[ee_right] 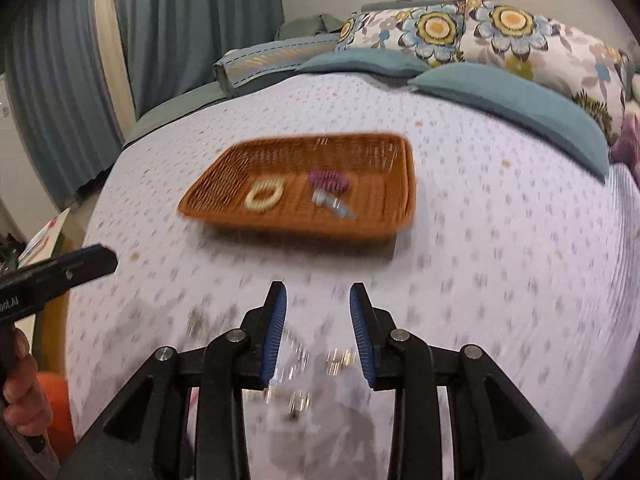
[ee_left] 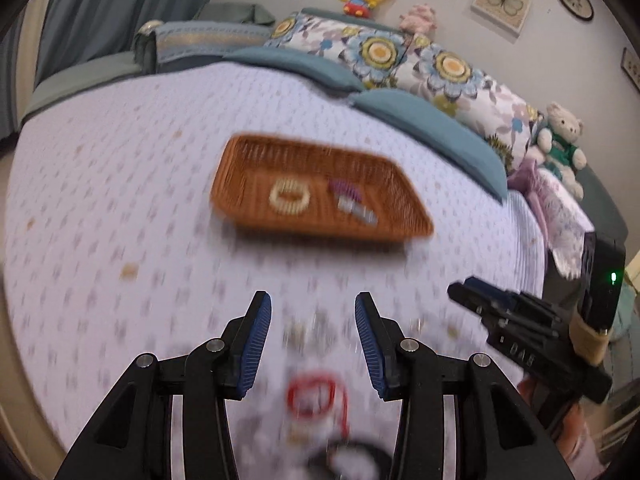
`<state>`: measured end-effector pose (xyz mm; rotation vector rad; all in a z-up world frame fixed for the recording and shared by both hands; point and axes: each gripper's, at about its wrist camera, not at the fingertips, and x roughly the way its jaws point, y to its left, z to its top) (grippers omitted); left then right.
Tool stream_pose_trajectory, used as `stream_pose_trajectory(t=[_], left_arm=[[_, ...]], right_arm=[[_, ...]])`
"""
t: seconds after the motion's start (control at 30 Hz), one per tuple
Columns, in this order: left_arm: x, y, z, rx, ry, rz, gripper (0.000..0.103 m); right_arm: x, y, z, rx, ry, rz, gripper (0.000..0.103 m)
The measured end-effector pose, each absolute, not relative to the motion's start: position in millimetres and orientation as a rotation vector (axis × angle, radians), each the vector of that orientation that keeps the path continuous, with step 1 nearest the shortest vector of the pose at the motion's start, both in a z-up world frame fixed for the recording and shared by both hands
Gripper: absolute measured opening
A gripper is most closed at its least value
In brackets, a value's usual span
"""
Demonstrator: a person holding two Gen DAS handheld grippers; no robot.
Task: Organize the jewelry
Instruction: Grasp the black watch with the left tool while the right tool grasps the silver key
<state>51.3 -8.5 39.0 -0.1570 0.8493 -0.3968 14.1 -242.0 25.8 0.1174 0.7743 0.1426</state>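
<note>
A brown wicker tray (ee_left: 384,172) (ee_right: 384,160) lies on the bed. In it are a cream bead bracelet (ee_left: 290,197) (ee_right: 264,196), a purple hair clip (ee_left: 344,189) (ee_right: 329,181) and a silver piece (ee_left: 358,210) (ee_right: 334,205). My left gripper (ee_left: 313,304) is open and empty above blurred small jewelry (ee_left: 298,334), a red cord bracelet (ee_left: 312,396) and a dark ring (ee_left: 348,456). My right gripper (ee_right: 318,294) is open and empty above small shiny pieces (ee_right: 338,358). The right gripper also shows in the left wrist view (ee_left: 472,292), jaws together there.
White quilted bedspread (ee_left: 120,184) (ee_right: 500,240) covers the bed. Teal pillows (ee_left: 440,128) and floral pillows (ee_left: 384,56) lie behind the tray. A teddy bear (ee_left: 560,136) sits at the right. Curtains (ee_right: 180,20) hang at the left. The left gripper's tip (ee_right: 92,264) shows at left.
</note>
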Motion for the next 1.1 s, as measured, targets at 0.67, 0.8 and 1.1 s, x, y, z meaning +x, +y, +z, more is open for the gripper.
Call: stream_pose_trajectory(t=[0.67, 0.8, 1.1], left_arm=[[-25.7, -26.9, -38.3, -0.188, 1.073, -0.313, 0.045], [-26.1, -23.6, -38.5, -0.154, 1.091, -0.324, 0.039], [-21.8, -0.5, -37.2, -0.113, 1.115, -0.323, 0.038]], right_arm=[[-15.4, -225.0, -33.5, 0.1, 0.917, 0.219, 0.035], [-9.3, -217.4, -30.2, 0.08, 0.923, 0.251, 0.035], [10.7, -199.9, -28.1, -0.054, 0.984, 0.353, 0.035]])
